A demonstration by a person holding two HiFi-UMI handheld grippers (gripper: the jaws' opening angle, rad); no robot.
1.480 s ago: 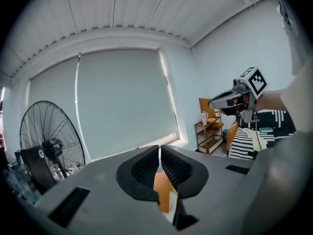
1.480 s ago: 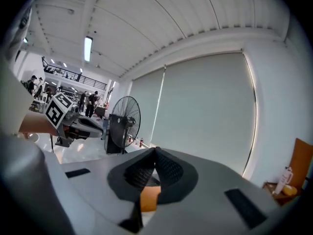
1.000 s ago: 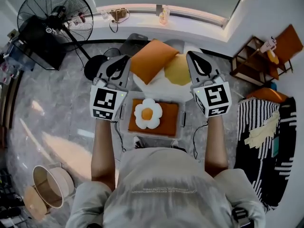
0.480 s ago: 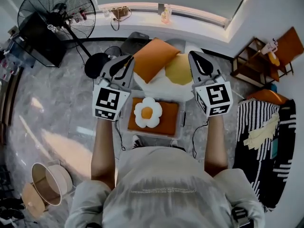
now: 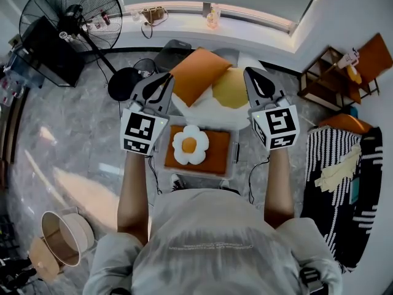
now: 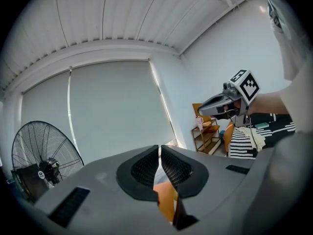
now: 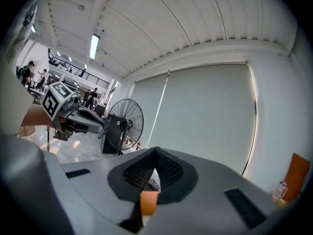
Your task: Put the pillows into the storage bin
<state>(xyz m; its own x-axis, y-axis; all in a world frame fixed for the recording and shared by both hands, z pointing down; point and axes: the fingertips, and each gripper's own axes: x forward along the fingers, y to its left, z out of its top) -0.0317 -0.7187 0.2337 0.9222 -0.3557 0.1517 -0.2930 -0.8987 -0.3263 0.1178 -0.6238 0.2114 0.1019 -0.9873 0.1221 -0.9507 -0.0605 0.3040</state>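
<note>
A clear storage bin (image 5: 236,157) stands on the floor in front of me, holding an orange pillow (image 5: 216,157) with a white flower pillow (image 5: 189,145) on top. Beyond it lie a fried-egg pillow (image 5: 232,92) and a second orange pillow (image 5: 198,74) leaning across it. My left gripper (image 5: 163,83) (image 6: 160,150) is raised over the bin's far left corner, shut and empty, its tip beside the second orange pillow. My right gripper (image 5: 252,77) (image 7: 155,152) hovers at the far right corner by the egg pillow, also shut and empty. Each gripper shows in the other's view (image 6: 215,103) (image 7: 95,124).
A black standing fan (image 5: 67,14) is at the back left. A wooden shelf (image 5: 331,75) and a black-and-white striped blanket (image 5: 334,183) are at the right. A round basket (image 5: 64,238) sits at the lower left. Cables run past the bin's sides.
</note>
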